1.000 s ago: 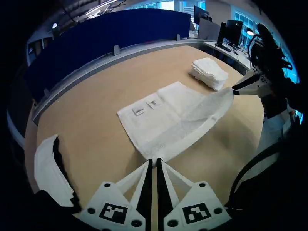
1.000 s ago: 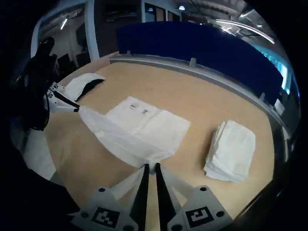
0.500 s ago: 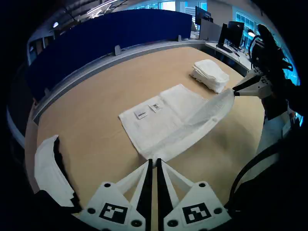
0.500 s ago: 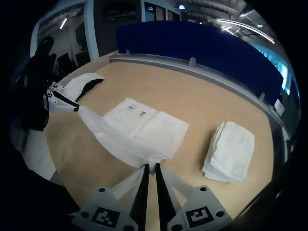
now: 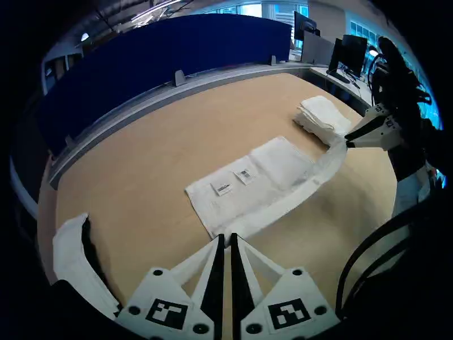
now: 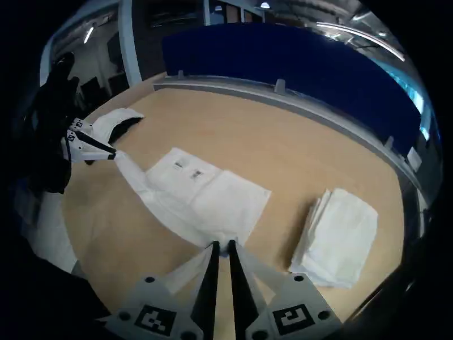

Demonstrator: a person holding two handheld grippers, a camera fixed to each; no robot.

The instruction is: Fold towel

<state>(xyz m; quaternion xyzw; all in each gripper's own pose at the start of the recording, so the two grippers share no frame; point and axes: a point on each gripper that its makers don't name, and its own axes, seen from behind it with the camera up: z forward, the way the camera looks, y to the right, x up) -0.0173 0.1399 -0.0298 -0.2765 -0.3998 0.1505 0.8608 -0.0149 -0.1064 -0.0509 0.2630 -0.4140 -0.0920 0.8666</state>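
A white towel (image 5: 257, 181) lies spread on the wooden table (image 5: 153, 153), two small labels facing up on it. Its near edge is lifted between the two grippers. In the left gripper view my left gripper (image 5: 226, 238) is shut on one near corner, and the right gripper (image 5: 346, 139) pinches the other corner farther off at the right. In the right gripper view the towel (image 6: 198, 195) runs from my right gripper (image 6: 222, 245), shut on its corner, to the left gripper (image 6: 114, 155) at the far left.
A stack of folded white towels (image 6: 337, 235) sits on the table, also at the far right in the left gripper view as the stack (image 5: 323, 116). A white-and-black cloth pile (image 5: 73, 255) lies at the table's left edge. A blue partition (image 5: 158, 51) lines the far side.
Both grippers have carried the lifted towel edge farther over the spread part, and the raised strip looks narrower and lower. Both stay shut on their corners.
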